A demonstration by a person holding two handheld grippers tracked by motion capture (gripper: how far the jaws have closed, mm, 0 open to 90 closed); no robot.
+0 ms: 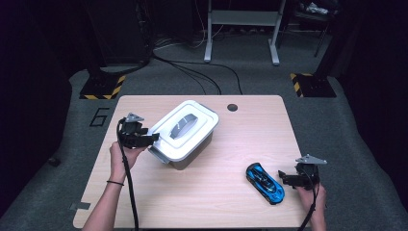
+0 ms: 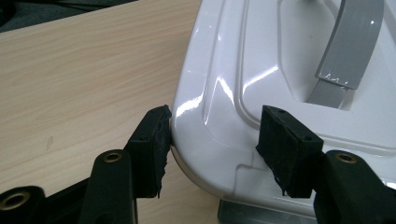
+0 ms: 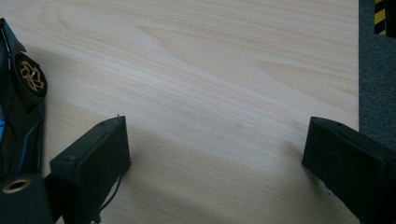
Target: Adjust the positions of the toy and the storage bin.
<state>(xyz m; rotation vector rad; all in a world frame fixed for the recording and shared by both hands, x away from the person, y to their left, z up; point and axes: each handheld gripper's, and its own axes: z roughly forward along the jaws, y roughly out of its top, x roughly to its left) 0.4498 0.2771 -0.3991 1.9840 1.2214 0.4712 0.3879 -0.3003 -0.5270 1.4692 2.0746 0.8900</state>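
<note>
A grey storage box with a white lid and a grey handle stands on the table's left half. My left gripper reaches in from the left at the lid's near-left corner. In the left gripper view that gripper straddles the corner of the lid: one pad sits right at the rim, the other lies over the lid's top, and the jaws stand slightly apart. A blue and black toy car lies front right. Just right of it, my right gripper stands open over bare wood, the car beside its left jaw.
The wooden table has a round cable hole near its far edge. Beyond it lie grey carpet, cables and stand feet with yellow-black striped tape. The table's right edge lies close to my right gripper.
</note>
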